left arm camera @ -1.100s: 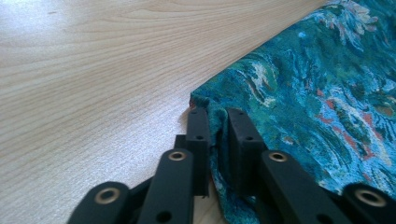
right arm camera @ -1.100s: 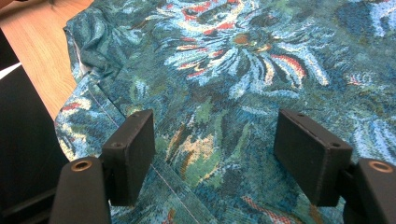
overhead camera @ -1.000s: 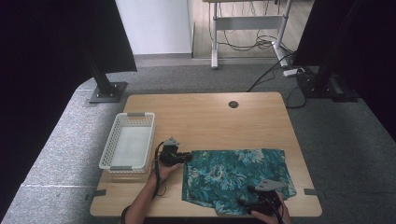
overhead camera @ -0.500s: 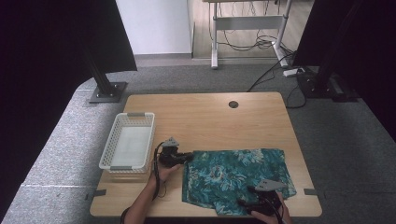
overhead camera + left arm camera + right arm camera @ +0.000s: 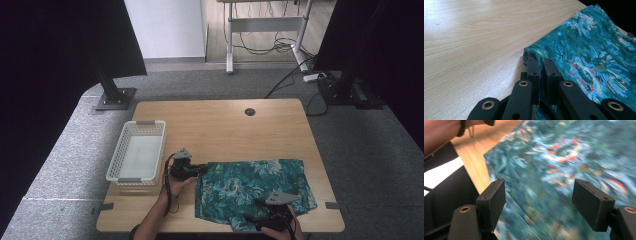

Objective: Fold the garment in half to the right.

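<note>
A teal floral cloth (image 5: pixel 250 187) lies spread flat on the front right part of the wooden table (image 5: pixel 225 125). At the cloth's far left corner, my left gripper (image 5: pixel 204 168) lies low on the table. In the left gripper view its jaws (image 5: pixel 542 61) stand nearly together, pinching the edge of the cloth (image 5: pixel 586 50). My right gripper (image 5: pixel 255 218) hovers over the cloth's near edge by the table's front. In the right gripper view that gripper (image 5: pixel 540 192) is open wide, with the blurred cloth (image 5: pixel 564 157) beneath it and nothing between the jaws.
An empty white mesh basket (image 5: pixel 117 160) stands left of the left gripper, close to the table's left edge. Bare wood stretches behind the cloth up to a round cable hole (image 5: pixel 250 111). A person's left forearm (image 5: pixel 155 220) comes in from the front.
My right gripper has shifted a little to the left over the cloth's near edge. The left gripper and the cloth corner have barely moved.
</note>
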